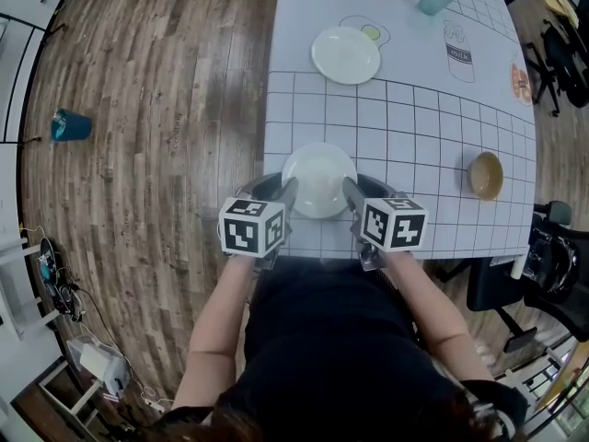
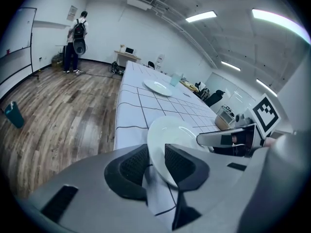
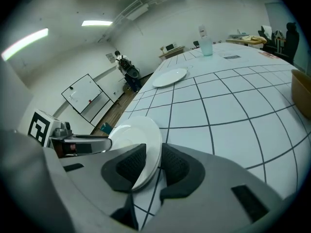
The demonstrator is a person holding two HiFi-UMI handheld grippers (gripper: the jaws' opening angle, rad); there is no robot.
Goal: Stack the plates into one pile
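Head view: left claw (image 1: pixel 283 191), right claw (image 1: pixel 355 191) seemingly clamp near plate (image 1: pixel 319 175) rims, by table (image 1: pixel 414 136) edge.

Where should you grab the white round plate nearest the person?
Take the white round plate by its thin rim, on opposite sides, coming from the near edge of the gridded table. It is wide and shallow, so only the rim fits between jaws. The left hand-held gripper and right hand-held gripper sit there.

Right tongs (image 3: pixel 151 165) clamped on near plate (image 3: pixel 138 135) rim, far plate (image 3: pixel 169 77) on gridded table (image 3: pixel 228 110)
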